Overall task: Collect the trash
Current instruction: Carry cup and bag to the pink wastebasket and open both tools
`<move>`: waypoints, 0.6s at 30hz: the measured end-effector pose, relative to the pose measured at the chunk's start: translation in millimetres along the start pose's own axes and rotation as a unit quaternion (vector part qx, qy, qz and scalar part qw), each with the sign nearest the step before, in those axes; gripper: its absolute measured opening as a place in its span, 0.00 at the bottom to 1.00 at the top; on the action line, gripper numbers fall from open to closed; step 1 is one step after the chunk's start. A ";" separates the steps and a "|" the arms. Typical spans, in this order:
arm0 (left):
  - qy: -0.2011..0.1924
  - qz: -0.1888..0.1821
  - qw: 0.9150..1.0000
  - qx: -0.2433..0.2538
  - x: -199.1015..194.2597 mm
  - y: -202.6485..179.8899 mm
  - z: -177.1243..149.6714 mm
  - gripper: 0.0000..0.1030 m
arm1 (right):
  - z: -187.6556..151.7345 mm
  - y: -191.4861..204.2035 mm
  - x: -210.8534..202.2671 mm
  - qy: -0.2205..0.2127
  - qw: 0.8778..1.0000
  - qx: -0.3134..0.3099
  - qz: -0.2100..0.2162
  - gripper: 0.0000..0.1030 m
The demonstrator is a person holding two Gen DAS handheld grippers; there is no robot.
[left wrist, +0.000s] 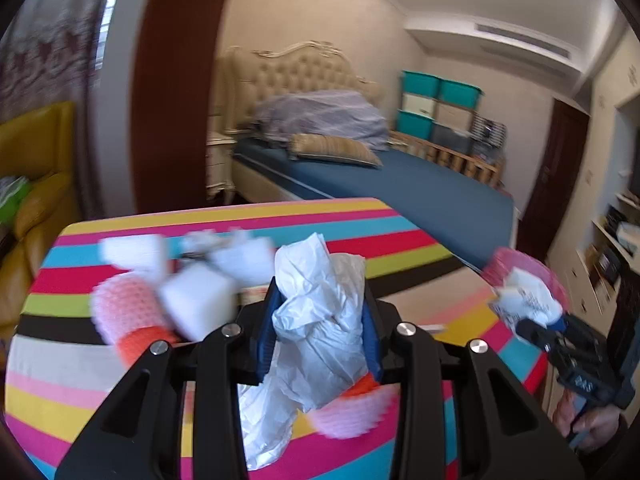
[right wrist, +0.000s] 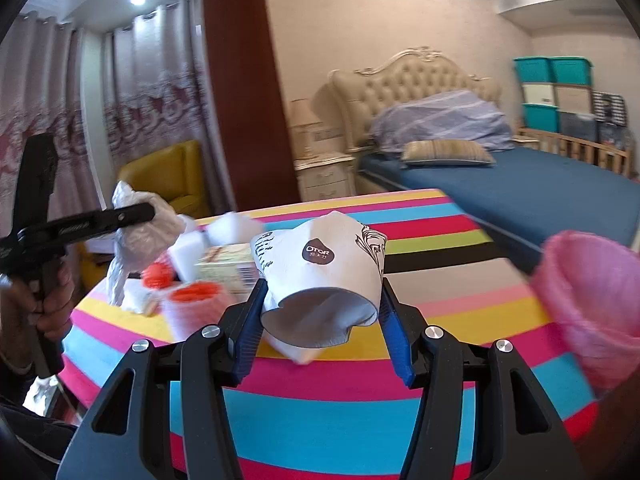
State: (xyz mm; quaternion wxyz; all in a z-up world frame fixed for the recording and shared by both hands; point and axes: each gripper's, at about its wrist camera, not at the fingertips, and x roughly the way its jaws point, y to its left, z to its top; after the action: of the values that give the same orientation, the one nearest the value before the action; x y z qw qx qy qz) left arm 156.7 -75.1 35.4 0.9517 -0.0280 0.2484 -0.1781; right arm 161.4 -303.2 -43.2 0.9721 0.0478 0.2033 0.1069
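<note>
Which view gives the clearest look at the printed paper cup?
The right wrist view. There the crushed paper cup fills the centre, held between the right tool's blue pads, with its brown logo readable. In the left wrist view the same cup is only a small, blurred white shape in front of the pink bin.

Foam pieces (left wrist: 192, 280) on striped table (left wrist: 360, 232): motion-blurred, edges unreadable. Pink bin (right wrist: 592, 304) blurred, cut by right frame edge; base unseen. Crumpled plastic bag (left wrist: 320, 320) hides the pink-orange mesh roll (left wrist: 352, 412) beneath. Print on squashed paper cup (right wrist: 324, 276) mostly illegible.
</note>
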 end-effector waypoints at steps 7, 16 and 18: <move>0.029 -0.092 0.994 0.047 43.7 -94.0 -0.2 0.34 | -1.8 -64.2 -32.0 -0.015 0.996 0.027 -0.080 0.50; 0.051 -0.195 0.974 0.106 121.6 -237.2 -2.4 0.34 | -10.4 -171.8 -55.9 0.010 0.976 0.063 -0.211 0.51; 0.059 -0.216 0.968 0.112 143.1 -263.7 -1.1 0.34 | -12.5 -195.8 -56.0 0.018 0.970 0.066 -0.231 0.51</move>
State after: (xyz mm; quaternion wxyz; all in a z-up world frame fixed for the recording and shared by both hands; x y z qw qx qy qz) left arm 186.8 -372.1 5.6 0.8713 0.0363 0.2707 -0.4078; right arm 143.2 -505.8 -59.8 0.9613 0.0620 0.2327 -0.1337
